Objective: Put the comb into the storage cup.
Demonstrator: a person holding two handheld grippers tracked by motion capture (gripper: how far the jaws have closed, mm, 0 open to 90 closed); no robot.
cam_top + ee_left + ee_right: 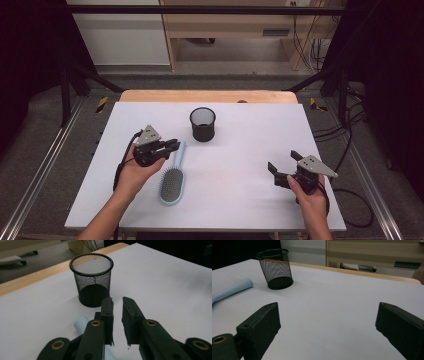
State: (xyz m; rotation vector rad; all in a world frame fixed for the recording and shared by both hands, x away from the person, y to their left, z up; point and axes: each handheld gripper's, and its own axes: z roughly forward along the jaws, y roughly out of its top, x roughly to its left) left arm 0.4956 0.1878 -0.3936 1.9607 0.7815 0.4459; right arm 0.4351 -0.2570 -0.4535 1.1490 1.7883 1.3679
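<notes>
Left gripper view: left gripper (117, 302) jaws narrowed to a slit, nothing between them — hairbrush (173, 178) lies flat on the table (250, 165), handle toward the mesh cup (203, 124). Right gripper (284, 161) wide, idle. Best reopen, straddle the handle squarely before closing.

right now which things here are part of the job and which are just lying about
In the job:
- hairbrush, light blue, flat on the table
- black mesh cup, upright
- left hand-held gripper, jaws nearly together over the brush handle

Lying about:
- cables on the floor
- wooden shelf unit behind
</notes>
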